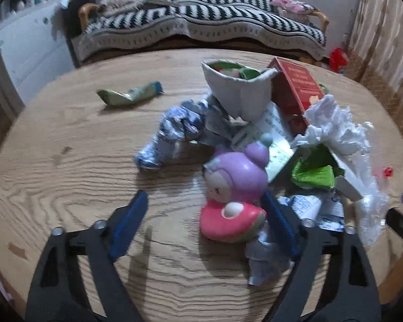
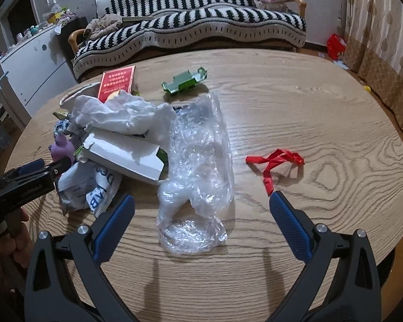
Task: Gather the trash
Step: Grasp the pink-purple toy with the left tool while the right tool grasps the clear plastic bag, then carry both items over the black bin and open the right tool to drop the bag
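A pile of trash lies on the round wooden table (image 1: pixel 67 139). In the left wrist view my left gripper (image 1: pixel 204 206) is open around a pink and purple toy figure (image 1: pixel 233 187), beside crumpled blue-white wrappers (image 1: pixel 172 131), a grey fabric bag (image 1: pixel 239 91), a red box (image 1: pixel 295 86) and white tissue (image 1: pixel 333 126). In the right wrist view my right gripper (image 2: pixel 201 209) is open, low over a clear plastic bag (image 2: pixel 198 166). A red ribbon (image 2: pixel 276 161) lies to its right, a green wrapper (image 2: pixel 185 81) farther back. The left gripper (image 2: pixel 40 171) shows at the left edge.
A yellow-green snack wrapper (image 1: pixel 129 96) lies apart at the table's left. A white open carton (image 2: pixel 123 158) and printed white packets (image 2: pixel 91 190) sit in the pile. A striped sofa (image 2: pixel 196 26) stands behind the table, a white cabinet (image 2: pixel 32 64) to the left.
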{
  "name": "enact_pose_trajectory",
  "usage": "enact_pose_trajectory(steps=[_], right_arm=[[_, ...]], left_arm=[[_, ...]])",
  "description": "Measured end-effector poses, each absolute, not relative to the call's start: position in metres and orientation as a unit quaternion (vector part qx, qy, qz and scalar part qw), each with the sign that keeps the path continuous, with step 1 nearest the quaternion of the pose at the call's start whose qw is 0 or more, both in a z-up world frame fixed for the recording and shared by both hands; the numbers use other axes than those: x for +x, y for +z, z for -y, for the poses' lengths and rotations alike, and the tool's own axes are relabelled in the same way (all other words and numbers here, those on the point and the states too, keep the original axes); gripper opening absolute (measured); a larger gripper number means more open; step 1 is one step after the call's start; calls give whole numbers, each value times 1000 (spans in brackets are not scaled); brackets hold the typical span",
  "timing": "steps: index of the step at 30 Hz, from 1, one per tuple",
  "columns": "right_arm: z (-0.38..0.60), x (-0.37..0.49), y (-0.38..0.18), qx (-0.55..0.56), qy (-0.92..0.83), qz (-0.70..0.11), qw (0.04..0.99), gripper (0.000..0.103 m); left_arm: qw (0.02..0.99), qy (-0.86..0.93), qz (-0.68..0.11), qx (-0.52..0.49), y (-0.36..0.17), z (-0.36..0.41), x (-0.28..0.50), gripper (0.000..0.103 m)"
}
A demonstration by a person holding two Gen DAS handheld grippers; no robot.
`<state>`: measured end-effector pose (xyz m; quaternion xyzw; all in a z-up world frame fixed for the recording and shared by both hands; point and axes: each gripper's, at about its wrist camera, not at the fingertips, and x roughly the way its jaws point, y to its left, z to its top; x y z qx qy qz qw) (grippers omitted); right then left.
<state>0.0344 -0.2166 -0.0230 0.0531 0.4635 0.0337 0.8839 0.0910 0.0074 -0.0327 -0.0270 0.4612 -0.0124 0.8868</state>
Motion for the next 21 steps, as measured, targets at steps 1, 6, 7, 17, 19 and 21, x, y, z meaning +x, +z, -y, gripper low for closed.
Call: enact_pose_trajectory(steps=[1,6,7,17,19,21], right_arm=[[216,35,-24,52,35,-465,883,97],[212,40,-31,44,37,-472,880,97],[211,40,-32,42,38,-474,879,97],[211,44,-47,21,24,-488,872,90],[208,48,-53,3,18,-493,870,84],[206,49,-60,-7,20,-498,867,69]], left_arm=[[886,-27,-461,-37,-33,-9,91,67],[888,-34,-458,-26,-33,-4,84,38],[886,-40,-460,-38,-32,-6,82,37],[902,-48,-420,-82,2,-23,58,36],[905,-47,-415,-78,6,-19,53,36],[907,-53,-410,-75,10,-12,50,36]])
